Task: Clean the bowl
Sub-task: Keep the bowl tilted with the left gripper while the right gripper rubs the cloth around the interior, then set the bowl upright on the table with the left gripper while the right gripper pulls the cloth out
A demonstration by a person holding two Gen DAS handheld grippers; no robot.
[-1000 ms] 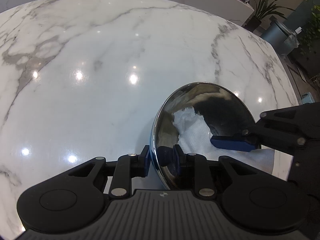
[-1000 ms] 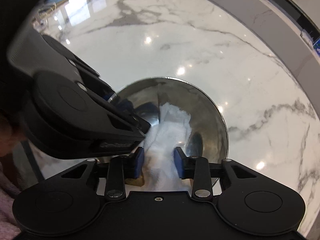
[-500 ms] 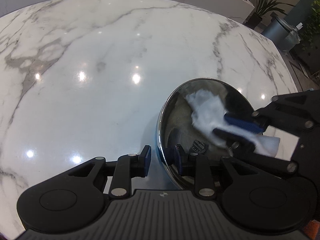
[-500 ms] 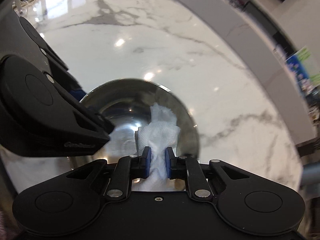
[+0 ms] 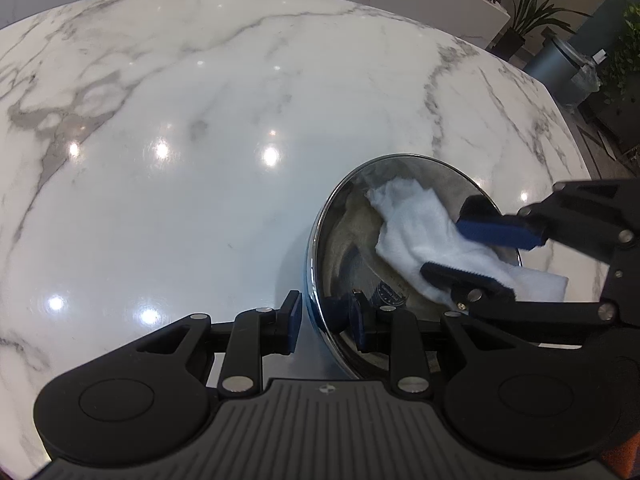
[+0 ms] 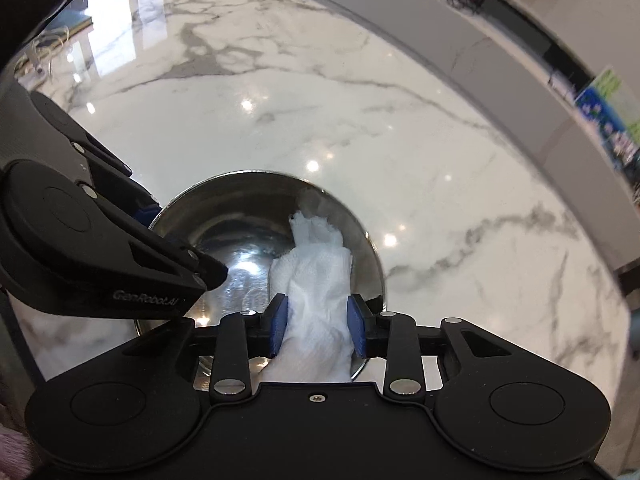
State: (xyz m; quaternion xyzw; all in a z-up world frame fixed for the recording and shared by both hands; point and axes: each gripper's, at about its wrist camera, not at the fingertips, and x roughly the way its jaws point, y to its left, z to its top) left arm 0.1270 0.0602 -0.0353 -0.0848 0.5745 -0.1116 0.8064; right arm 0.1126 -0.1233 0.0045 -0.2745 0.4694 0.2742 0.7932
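Fingers point(image 5: 294, 322) of the left gripper point(image 5: 326, 320) straddle the near rim of the bowl point(image 5: 348, 248), one blue pad outside the wall, the other inside, and they look clamped onto that rim. From the right wrist view the same gripper point(image 6: 152, 216) reaches in from the left, its black body covering the bowl's left edge, so the contact itself is hidden there.

Over on the other side, the right gripper point(image 6: 316, 330) has its fingers point(image 6: 278, 330) closed on a wad of white cloth point(image 6: 316, 280). The cloth bulges out between the two blue pads and runs forward into the bowl point(image 6: 240, 232), its far end lying against the inner wall on the right side. In the left wrist view the right gripper point(image 5: 476, 254) comes in from the right, above the far rim, with the cloth point(image 5: 412, 220) pinched between an upper blue pad and a lower black toothed finger; the loose end of the cloth spreads across the inside of the bowl, and a tail of it hangs out behind the pads.

That bowl is shiny steel and sits on a white marble surface point(image 5: 180, 200) with grey veins; ceiling lights glint off the stone. It is tipped slightly, mouth toward the right gripper.

Beyond the surface's far edge stand a potted plant point(image 5: 528, 8) and a grey bin point(image 5: 564, 64).
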